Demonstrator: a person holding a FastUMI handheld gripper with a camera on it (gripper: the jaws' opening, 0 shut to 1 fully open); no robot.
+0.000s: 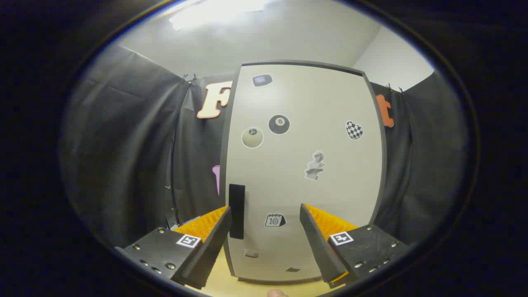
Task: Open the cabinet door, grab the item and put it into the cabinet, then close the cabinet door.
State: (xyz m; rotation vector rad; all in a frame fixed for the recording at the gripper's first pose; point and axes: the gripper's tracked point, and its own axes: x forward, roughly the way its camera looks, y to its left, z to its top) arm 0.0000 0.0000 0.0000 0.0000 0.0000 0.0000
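Gripper: the gripper [264, 231] faces the cabinet front, fingers spread wide with nothing between them but the door surface beyond
Cabinet door: the cabinet door [305, 165] is closed, pale panel in a dark frame, upright just ahead of the fingers
Handle: the handle [236, 211], a dark vertical bar near the door's left edge, sits just beside the inner side of the left finger; contact cannot be judged
Stickers: several stickers [279, 124] on the door, among them two balls, a checkered heart, a bust and a small calendar, the last seen between the fingers
Surface: a light wooden tabletop [218, 284] under the cabinet's base
Item: cannot tell where it is from this view
Surroundings: black cloth wall [123, 144] to both sides of the cabinet
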